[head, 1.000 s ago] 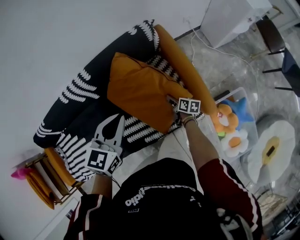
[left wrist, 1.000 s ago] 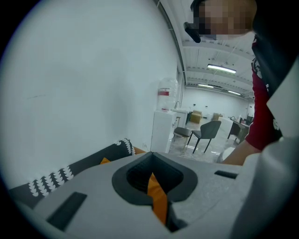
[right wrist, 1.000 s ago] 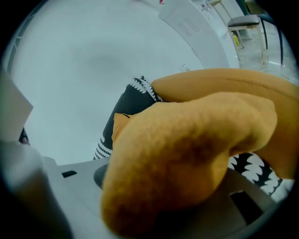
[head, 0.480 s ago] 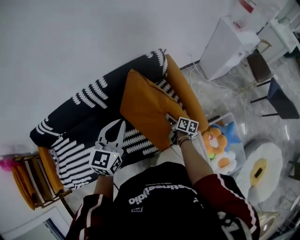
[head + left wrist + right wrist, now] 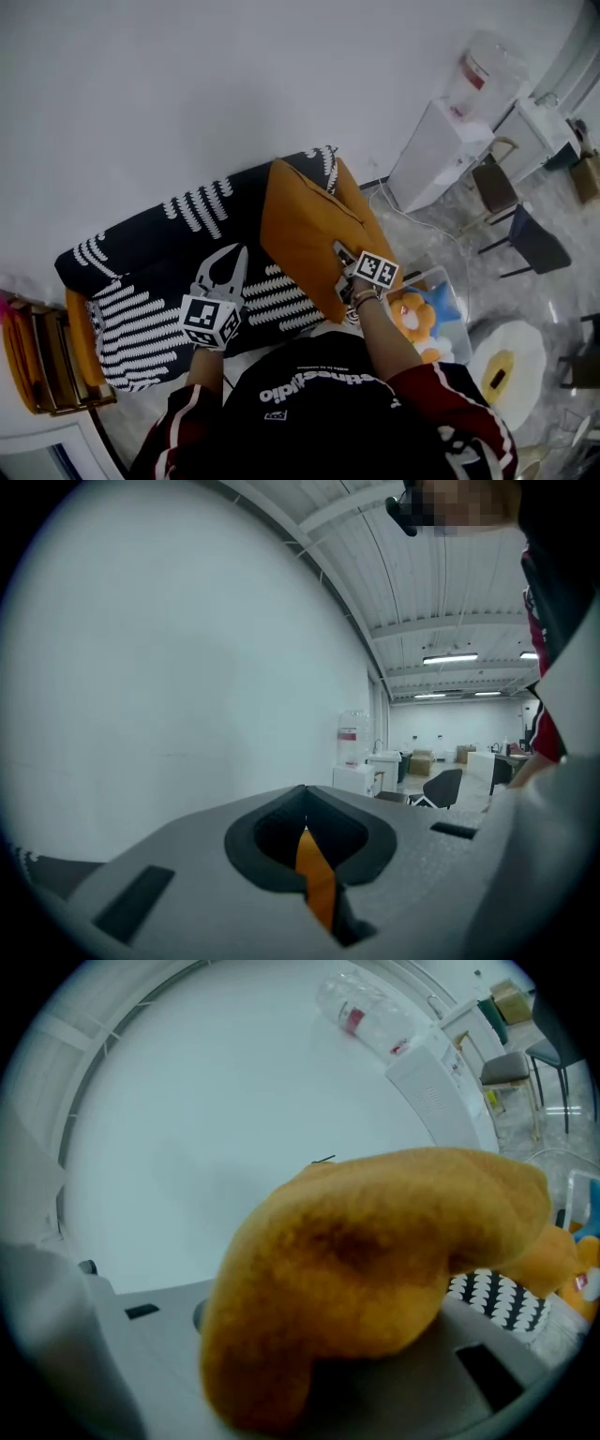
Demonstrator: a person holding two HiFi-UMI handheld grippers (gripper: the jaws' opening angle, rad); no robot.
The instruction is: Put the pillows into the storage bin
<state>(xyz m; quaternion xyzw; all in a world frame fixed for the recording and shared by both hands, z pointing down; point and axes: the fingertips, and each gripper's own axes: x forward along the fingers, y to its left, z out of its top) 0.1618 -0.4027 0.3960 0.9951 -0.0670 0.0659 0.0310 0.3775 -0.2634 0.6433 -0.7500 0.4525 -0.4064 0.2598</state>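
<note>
Two grippers hover over the sofa (image 5: pixel 155 246), one in each of the person's hands.

1. Right gripper (image 5: pixel 338 251): the jaws are clamped on the near edge of the orange pillow (image 5: pixel 309 220). In the right gripper view the bunched fabric bulges across both jaws and covers most of the gap. The jaws have just been closing, with the pillow fabric between them.

2. Orange pillow: it is held up on edge, tilted, over the right end of the sofa. Its broad face stands in front of the backrest and the orange arm. Whether its far corner touches the backrest cannot be told.

3. Left gripper (image 5: pixel 236 253): the jaws meet tip to tip and hold nothing. In the left gripper view only a thin orange sliver shows through the slot behind the tips. This gripper hangs over the black-and-white patterned seat, to the left of the pillow and apart from it.

4. Storage bin (image 5: pixel 457 309): a clear container on the floor just beside the right arm of the sofa, below the person's right forearm. Plush toys (image 5: pixel 414 317) lie inside it. The pillow is outside the bin.

5. Surroundings: a white water dispenser (image 5: pixel 431 155) stands against the wall beyond the bin.
</note>
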